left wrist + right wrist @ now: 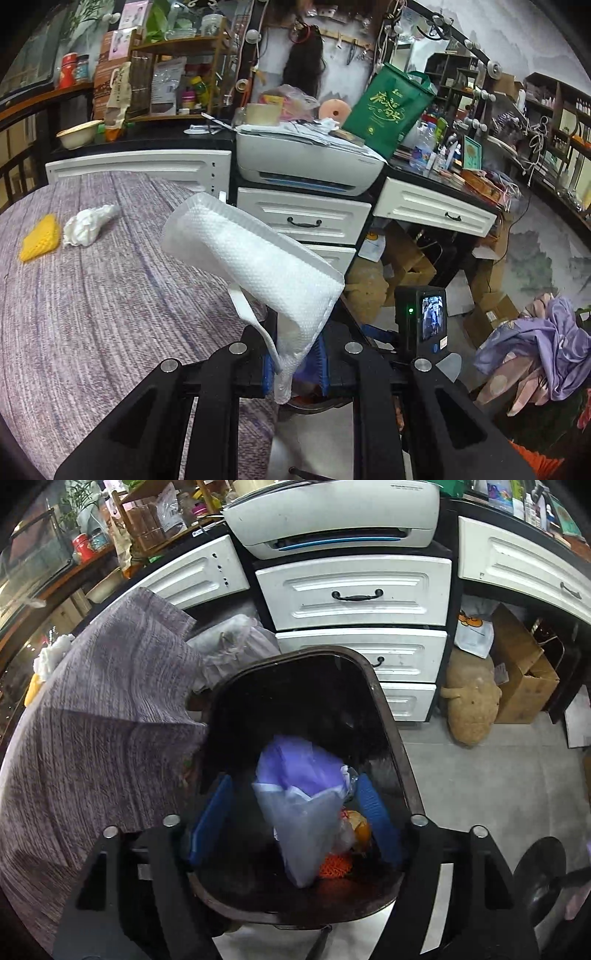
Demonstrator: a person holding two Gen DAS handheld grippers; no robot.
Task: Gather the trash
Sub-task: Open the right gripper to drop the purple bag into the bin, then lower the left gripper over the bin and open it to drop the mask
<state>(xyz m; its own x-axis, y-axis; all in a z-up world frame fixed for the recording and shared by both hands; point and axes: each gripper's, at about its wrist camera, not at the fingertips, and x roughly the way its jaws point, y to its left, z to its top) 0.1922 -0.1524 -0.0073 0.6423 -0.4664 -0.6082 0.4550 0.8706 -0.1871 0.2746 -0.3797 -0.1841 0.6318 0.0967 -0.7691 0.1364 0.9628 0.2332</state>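
My left gripper [293,365] is shut on a white bubble-wrap pouch [255,258] and holds it up above the edge of the purple-clothed table [92,314]. A crumpled white tissue [86,227] and a yellow foam net [40,238] lie on the table at far left. My right gripper [295,812] is open over a dark trash bin [391,731]. A purple and clear plastic bag [299,797] lies in the bin between the blue fingers [376,812], apart from both. Orange netting [334,866] and other scraps lie under it.
White drawers [354,594] with a printer [306,162] on top stand behind the bin. Cardboard boxes [524,679] and a tan plush toy [471,701] sit on the floor to the right. A pile of purple cloth [543,347] lies at right.
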